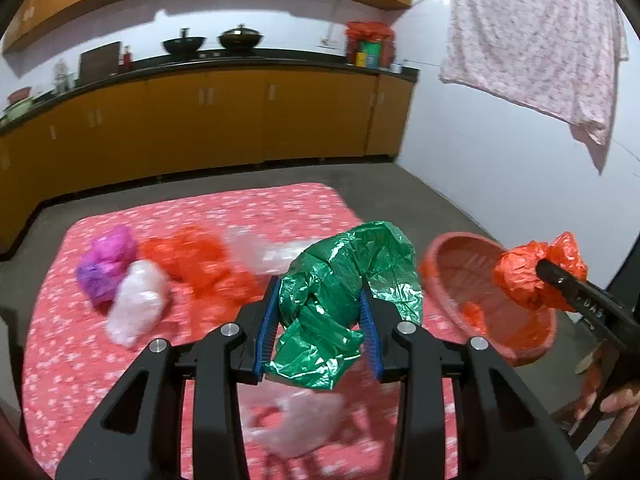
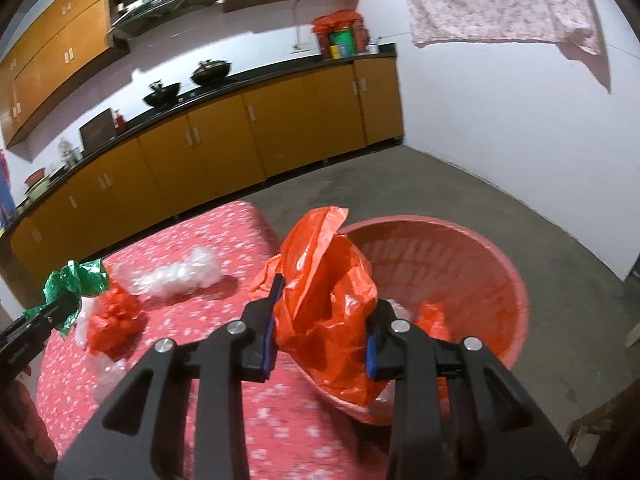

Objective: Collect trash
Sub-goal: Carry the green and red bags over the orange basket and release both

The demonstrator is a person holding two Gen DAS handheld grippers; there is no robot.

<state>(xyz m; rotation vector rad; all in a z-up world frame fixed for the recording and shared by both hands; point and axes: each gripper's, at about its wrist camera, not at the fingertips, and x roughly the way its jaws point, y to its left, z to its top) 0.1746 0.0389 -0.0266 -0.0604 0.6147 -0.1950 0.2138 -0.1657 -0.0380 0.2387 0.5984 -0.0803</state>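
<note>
Left wrist view: both my tools carry crumpled bags.
My left tool (image 1: 320,312) clamps a green bag (image 1: 340,300) above the pink-covered tabletop (image 1: 80,360); my right tool (image 2: 320,328) grips an orange bag (image 2: 324,304) over the red basket (image 2: 500,264) beside that tabletop.

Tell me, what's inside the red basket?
Inside the red basket lies an orange scrap and something whitish. The orange bag in the right tongs hides the rest.
</note>
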